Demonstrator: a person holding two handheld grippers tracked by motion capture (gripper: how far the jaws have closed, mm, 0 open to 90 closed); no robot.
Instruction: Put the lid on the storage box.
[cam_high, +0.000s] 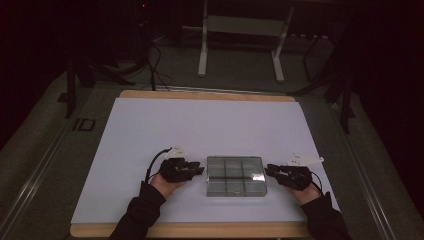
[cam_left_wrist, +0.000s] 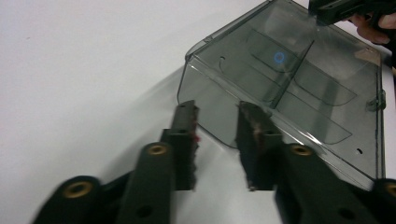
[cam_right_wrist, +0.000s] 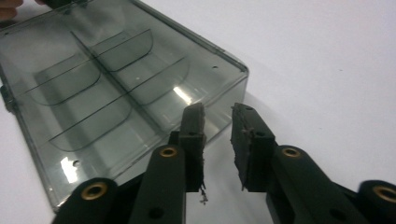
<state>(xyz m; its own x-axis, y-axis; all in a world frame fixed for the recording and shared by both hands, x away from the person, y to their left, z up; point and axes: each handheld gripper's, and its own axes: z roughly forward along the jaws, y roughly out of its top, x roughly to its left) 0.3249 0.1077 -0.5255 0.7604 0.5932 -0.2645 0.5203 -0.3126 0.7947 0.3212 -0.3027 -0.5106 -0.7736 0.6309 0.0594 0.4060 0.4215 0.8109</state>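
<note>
A wooden desk (cam_high: 200, 95) carries a white sheet (cam_high: 190, 130) over nearly all its top, bare wood edging front and back. On the sheet lies one smoky clear plastic box (cam_high: 236, 176) with dividers, closed, flat, between the two sets of fingers.

My left gripper (cam_left_wrist: 217, 140): black jaws, brass-coloured rivets. Right gripper (cam_right_wrist: 217, 140) same. Between them, box (cam_high: 236, 176): smoky grey, see-through, grid of dividers. Under all, white sheet (cam_high: 150, 130) on tan wood table (cam_high: 200, 95).

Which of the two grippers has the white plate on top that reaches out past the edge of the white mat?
The right gripper, right of the clear box; the left gripper has its plate over the mat.
</note>
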